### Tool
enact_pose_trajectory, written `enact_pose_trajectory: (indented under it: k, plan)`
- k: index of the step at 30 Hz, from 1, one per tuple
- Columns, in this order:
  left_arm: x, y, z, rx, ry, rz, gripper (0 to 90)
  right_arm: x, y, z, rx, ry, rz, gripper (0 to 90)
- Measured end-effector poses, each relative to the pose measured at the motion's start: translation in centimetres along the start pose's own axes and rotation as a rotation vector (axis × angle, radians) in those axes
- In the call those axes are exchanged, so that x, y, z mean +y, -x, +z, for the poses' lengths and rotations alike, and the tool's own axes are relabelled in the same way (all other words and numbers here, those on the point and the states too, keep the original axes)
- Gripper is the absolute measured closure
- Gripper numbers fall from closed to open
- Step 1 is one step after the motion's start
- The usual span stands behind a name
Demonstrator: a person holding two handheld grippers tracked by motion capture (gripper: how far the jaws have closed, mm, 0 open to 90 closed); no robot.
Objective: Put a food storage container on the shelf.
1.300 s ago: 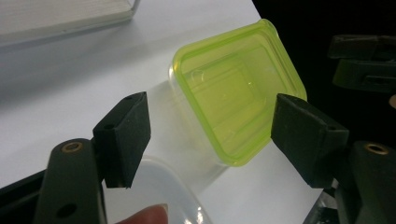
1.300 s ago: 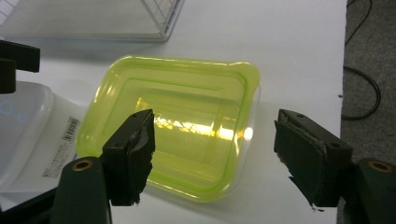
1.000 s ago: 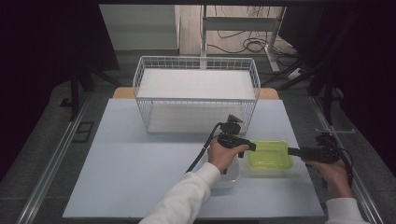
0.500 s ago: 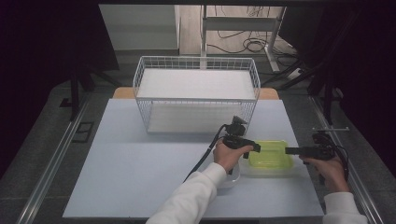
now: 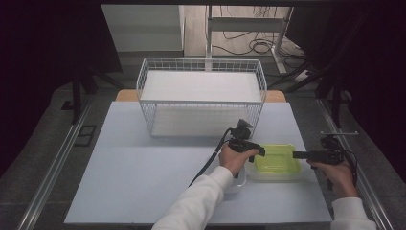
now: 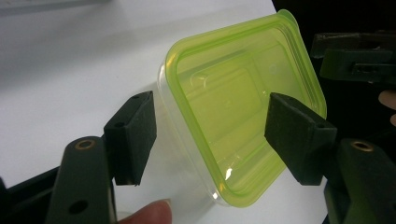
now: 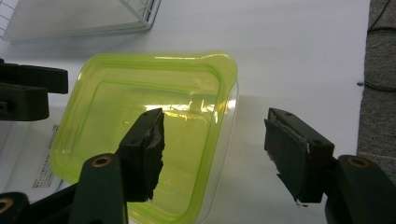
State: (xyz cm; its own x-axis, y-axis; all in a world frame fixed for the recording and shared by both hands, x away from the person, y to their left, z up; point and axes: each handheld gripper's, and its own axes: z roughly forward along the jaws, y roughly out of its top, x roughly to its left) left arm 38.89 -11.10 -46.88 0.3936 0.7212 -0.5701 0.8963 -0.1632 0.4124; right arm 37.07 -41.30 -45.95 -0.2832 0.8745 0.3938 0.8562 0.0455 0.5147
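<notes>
Lying on the surface [image 5: 143, 163] near its right edge, in front of the wire basket [image 5: 201, 96], is the green-lidded container [image 5: 276, 160]; the left gripper [image 5: 261, 151] and right gripper [image 5: 293, 155] are flanking it, jaws wide though just closing, neither pressing it.

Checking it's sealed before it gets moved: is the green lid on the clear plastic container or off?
On. The translucent green lid sits flat over the rim of the clear plastic container.

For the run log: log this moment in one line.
left tongs: open, closing, astride container | right tongs: open, closing at container rim | lid: on | basket: behind
</notes>
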Motion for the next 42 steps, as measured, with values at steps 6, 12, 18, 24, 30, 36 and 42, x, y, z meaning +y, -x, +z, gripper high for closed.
enact_pose_trajectory:
  k: [6, 12, 18, 24, 30, 36, 42]
  plan:
    - [0.0, 0.0, 0.4, 0.001, -0.009, -0.003, 35.4, 0.0, 0.4, 0.3, 0.01, -0.001, 0.008, 39.3]
    - [0.0, -0.1, 0.6, -0.003, -0.019, -0.019, 38.9, 0.0, 0.7, 0.6, 0.031, -0.005, 0.016, 42.0]
    - [0.0, -0.1, 0.9, -0.006, -0.027, -0.04, 42.0, -0.1, 1.0, 1.0, 0.046, -0.013, 0.038, 45.3]
    - [0.0, -0.1, 1.0, 0.005, -0.045, -0.036, 46.5, -0.2, 1.4, 1.5, 0.077, -0.029, 0.077, 49.6]
    - [-0.1, -0.1, 1.2, 0.002, -0.06, -0.04, 54.1, -0.3, 1.7, 1.8, 0.15, -0.034, 0.124, 59.3]
    - [-0.3, 0.3, 1.2, 0.025, -0.051, -0.03, 60.2, -0.4, 2.1, 1.6, 0.182, -0.03, 0.174, 64.6]
    - [-0.3, 0.3, 1.0, 0.039, -0.031, -0.033, 69.5, -0.4, 2.2, 1.1, 0.184, -0.02, 0.18, 74.4]
